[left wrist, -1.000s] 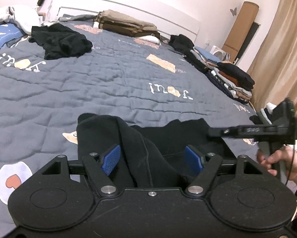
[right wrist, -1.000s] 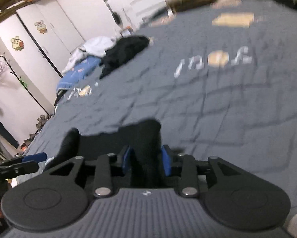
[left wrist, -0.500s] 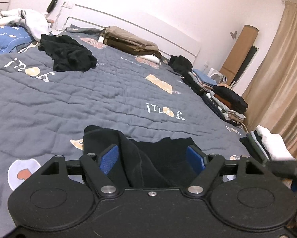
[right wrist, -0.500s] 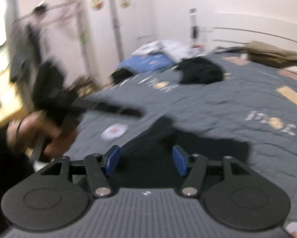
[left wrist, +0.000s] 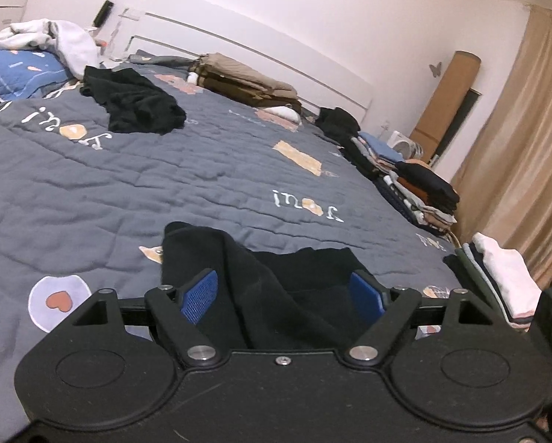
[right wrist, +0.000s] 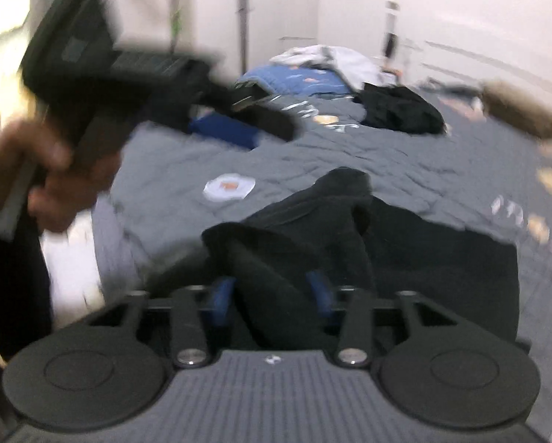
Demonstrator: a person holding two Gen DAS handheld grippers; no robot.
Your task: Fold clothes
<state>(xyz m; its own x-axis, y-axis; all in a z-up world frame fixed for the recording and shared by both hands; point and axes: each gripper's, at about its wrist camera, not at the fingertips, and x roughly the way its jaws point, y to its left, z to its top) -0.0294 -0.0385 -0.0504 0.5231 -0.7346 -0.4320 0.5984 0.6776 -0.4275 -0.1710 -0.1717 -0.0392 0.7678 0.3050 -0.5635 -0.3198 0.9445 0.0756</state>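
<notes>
The right gripper (right wrist: 272,299) is nearest the work: its jaws are closing around a raised fold of the black garment (right wrist: 312,229), and the blue pads look to be squeezing the cloth, though blur keeps the contact from being certain. The left gripper (left wrist: 285,293) stands wide open, with a ridge of the same garment (left wrist: 246,269) rising between its pads and touching neither, so it holds nothing.

The garment lies bunched at the near edge of the bed (left wrist: 135,184), directly ahead of both grippers. From the right wrist view its long axis appears to run from the gripped fold away toward the middle of the bed, a flat panel spreading to the right. The right hand is the nearer one for the coming move.

Further off, a loose dark heap (left wrist: 135,101) sits near the head of the bed, and stacks of folded clothes (left wrist: 420,188) line the far right edge.
</notes>
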